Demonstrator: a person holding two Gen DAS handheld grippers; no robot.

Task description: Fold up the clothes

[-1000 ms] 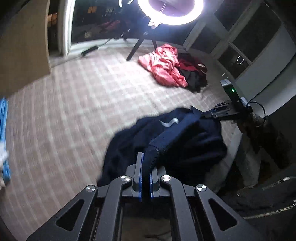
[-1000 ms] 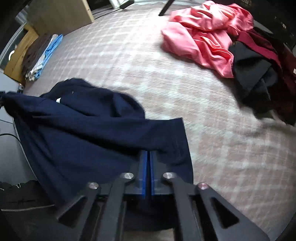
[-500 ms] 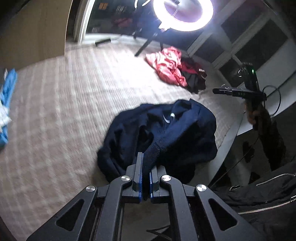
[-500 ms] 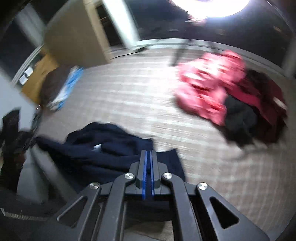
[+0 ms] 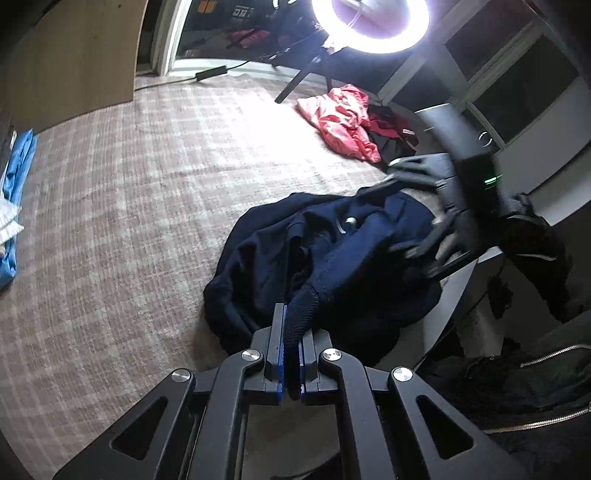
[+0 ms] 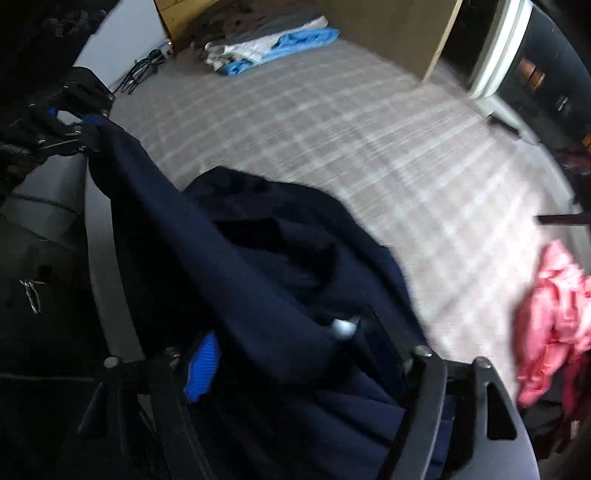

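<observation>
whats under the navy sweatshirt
The navy sweatshirt lies bunched on the checked bedcover, which shows all round it. Whatever is directly beneath is covered by the folds, so it cannot be seen.

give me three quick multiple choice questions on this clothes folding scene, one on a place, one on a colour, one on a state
1. Where does the pink garment lie?
A. under the ring light
B. on the blue cloth
C. in a gripper

2. What colour is the garment being handled?
A. red
B. navy
C. white

3. How is the left gripper?
A. wide open
B. shut on nothing
C. shut on the garment's cuff

Answers: 1 A, it lies on the bed by the light's stand. 2 B, dark blue fabric. 3 C, the ribbed cuff sits between the pads.
</observation>
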